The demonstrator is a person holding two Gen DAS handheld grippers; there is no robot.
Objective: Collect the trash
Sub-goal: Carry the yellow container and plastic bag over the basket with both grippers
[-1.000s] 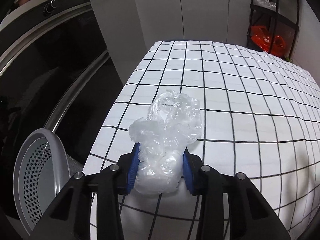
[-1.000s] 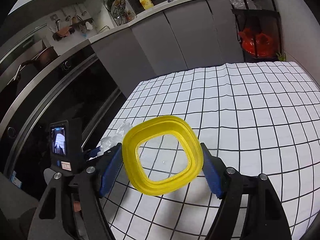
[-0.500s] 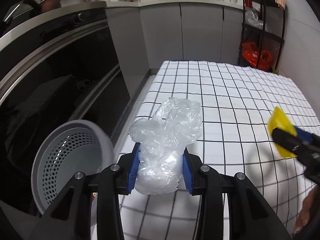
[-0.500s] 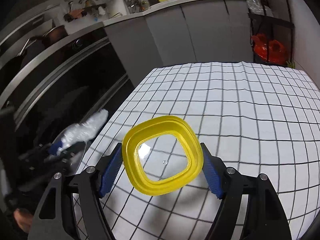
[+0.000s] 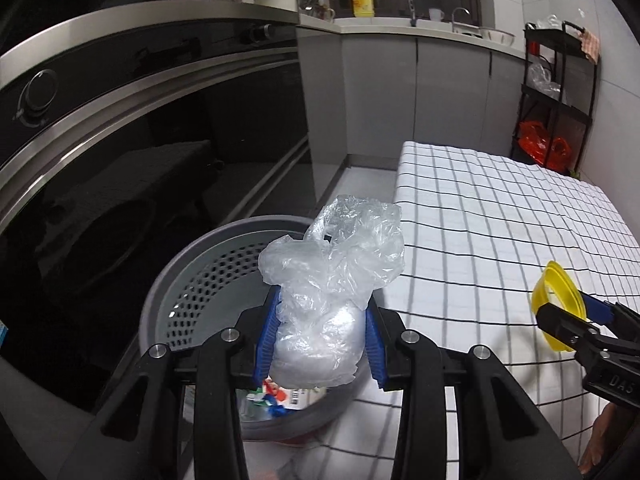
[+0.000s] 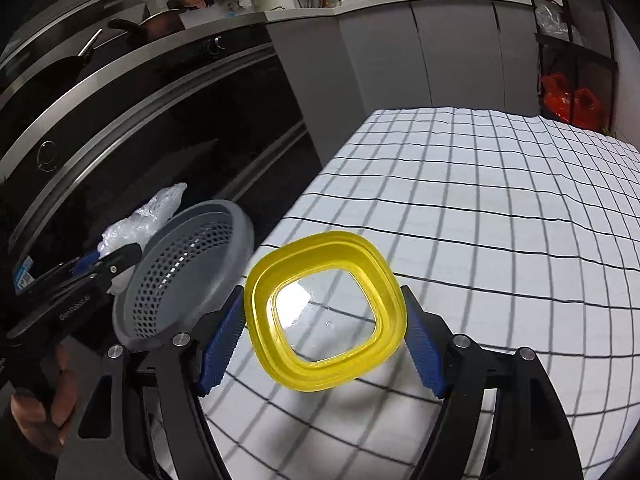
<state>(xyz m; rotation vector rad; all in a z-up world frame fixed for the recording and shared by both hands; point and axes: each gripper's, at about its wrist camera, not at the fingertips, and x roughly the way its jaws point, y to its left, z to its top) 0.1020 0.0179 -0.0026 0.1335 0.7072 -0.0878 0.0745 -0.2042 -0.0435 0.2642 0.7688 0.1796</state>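
A white grid-checked tablecloth (image 6: 500,216) faces a glossy black oven (image 5: 120,152). The left gripper (image 5: 320,344) clamps a crinkled clear plastic bag (image 5: 332,280) above a perforated grey bin (image 5: 192,292); the right gripper (image 6: 324,344) grasps a yellow-rimmed square lid (image 6: 326,312).

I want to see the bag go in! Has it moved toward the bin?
Yes. The bag was over the checked table earlier; now it hangs past the table's edge, above the grey bin.

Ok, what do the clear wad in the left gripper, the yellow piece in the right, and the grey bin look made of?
Clear wad: thin plastic film, glossy, crinkled and see-through. Yellow piece: rigid plastic, it seems, with a translucent yellow rim and a clear glossy centre panel showing the cloth behind. Grey bin: moulded plastic by its look, matt, with perforated walls.
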